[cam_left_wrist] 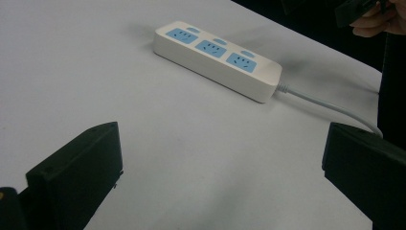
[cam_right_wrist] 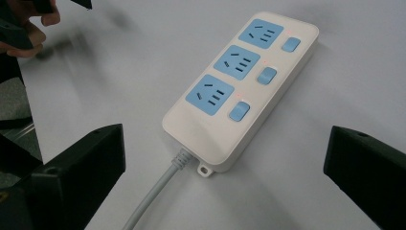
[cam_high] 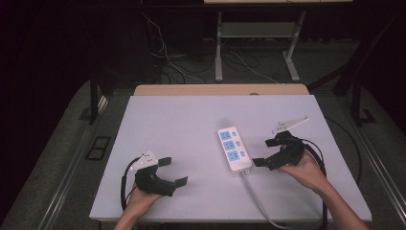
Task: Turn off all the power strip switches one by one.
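Observation:
A white power strip (cam_high: pixel 233 149) with three blue sockets and three blue switches lies flat on the white table top (cam_high: pixel 182 124), right of centre. Its grey cable (cam_high: pixel 256 196) runs off the front edge. My right gripper (cam_high: pixel 265 152) stands open just right of the strip's cable end; in the right gripper view the power strip (cam_right_wrist: pixel 242 91) lies between and beyond the wide-apart jaws. My left gripper (cam_high: pixel 173 171) rests open at the front left, empty, well apart from the strip. The left gripper view has the power strip (cam_left_wrist: pixel 218 58) farther off, with its cable (cam_left_wrist: pixel 330 106) trailing right.
The table's wooden back edge (cam_high: pixel 220 89) borders a dark floor with loose cables (cam_high: pixel 167 62) and a desk frame (cam_high: pixel 258 43) behind. A hand (cam_left_wrist: pixel 378 21) holding the other gripper appears at the top right of the left gripper view.

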`<act>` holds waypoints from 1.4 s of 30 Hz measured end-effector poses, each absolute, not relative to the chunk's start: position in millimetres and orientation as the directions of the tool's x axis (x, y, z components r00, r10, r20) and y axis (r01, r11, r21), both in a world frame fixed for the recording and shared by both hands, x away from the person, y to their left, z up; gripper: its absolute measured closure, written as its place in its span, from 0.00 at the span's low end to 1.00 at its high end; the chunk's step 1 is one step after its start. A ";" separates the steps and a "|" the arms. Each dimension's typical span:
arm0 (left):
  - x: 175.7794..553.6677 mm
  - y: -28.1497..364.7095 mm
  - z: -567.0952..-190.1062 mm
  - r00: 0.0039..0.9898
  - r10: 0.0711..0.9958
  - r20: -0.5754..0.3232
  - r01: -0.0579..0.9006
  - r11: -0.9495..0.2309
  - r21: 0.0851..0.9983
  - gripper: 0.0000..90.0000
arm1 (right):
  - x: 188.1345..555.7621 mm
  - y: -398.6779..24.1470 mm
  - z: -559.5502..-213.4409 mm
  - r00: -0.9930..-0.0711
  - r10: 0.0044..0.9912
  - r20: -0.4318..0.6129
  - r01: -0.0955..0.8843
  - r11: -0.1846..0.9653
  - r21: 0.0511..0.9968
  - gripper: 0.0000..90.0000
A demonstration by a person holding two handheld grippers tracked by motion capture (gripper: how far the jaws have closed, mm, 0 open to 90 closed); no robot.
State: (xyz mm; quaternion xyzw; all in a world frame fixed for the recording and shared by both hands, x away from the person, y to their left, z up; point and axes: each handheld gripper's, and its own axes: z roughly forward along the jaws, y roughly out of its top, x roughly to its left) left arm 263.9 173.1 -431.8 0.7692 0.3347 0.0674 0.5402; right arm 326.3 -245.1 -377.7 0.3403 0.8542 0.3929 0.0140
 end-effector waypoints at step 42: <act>264.6 173.5 -432.1 0.764 0.592 -0.257 0.443 -0.192 0.876 0.00 | 369.4 -213.5 -370.4 -0.809 0.541 0.231 0.562 0.596 0.573 0.60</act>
